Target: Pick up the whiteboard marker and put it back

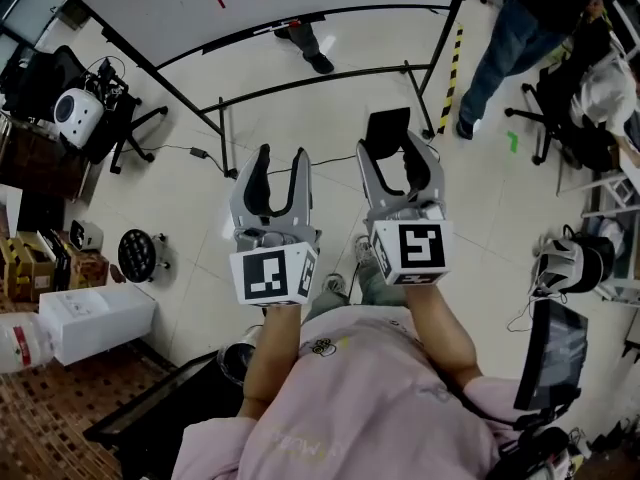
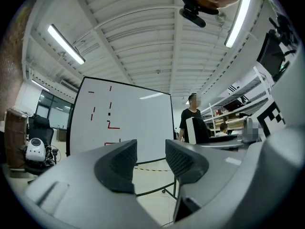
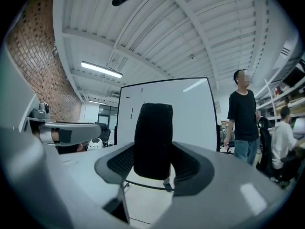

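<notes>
A black oblong block point(image 3: 152, 137) with a rough, felt-like surface stands upright between the two jaws of the right gripper point(image 3: 155, 163). The jaws are about half open and both pads press on its lower part, so the block is held firmly. Its upper half stands free above the jaws. In the head view the same block point(image 1: 388, 128) shows as a dark rectangle at the tip of this gripper point(image 1: 393, 158), in the air above the floor. I cannot tell whether it is really a marker; its wide, flat shape looks more like a board eraser.

The left gripper point(image 1: 282, 163) is just beside the right one, at the same height. Its jaws point(image 2: 151, 159) are a little apart and there is nothing between them.

Both grippers are held by a person in a pink top point(image 1: 350, 398) and point level toward a large white whiteboard point(image 3: 186, 109) on a black wheeled frame. The board has a few short red marks on it and is well apart from the grippers, across a pale tiled floor point(image 1: 330, 53).

To the right of the board stands a person in a black shirt and blue jeans point(image 3: 243, 118).
</notes>
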`<state>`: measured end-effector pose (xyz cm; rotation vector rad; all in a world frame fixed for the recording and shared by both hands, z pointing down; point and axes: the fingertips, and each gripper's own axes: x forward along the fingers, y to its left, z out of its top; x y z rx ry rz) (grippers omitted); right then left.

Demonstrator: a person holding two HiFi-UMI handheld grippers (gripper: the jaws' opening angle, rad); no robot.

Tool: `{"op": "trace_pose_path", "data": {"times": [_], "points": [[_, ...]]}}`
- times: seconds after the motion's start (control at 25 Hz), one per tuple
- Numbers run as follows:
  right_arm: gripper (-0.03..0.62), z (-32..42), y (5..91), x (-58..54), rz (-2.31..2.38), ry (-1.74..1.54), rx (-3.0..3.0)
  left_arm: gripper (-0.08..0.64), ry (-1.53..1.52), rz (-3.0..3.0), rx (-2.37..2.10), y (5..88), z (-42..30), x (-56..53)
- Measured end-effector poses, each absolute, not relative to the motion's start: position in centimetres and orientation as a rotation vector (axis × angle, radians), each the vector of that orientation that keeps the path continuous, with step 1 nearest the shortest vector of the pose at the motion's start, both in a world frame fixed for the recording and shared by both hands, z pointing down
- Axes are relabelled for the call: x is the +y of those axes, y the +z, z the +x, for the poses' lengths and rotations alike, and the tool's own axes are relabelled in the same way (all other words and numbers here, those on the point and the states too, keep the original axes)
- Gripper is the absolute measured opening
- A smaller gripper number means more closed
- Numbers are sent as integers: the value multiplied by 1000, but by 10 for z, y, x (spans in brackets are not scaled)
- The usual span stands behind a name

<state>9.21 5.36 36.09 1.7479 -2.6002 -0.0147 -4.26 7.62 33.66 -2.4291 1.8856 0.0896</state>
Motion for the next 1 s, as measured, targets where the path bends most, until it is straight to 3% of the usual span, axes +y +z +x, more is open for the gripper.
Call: {"op": "trace_pose_path", "data": {"times": [0.48,1.0], "points": [[238,71,329,108,1649,-116,-2698,173,96,-2231,2045,311,-81,147],[238,96,331,88,1667,-94,-2690,173,90,-2231,2065,313,-62,130]]}}
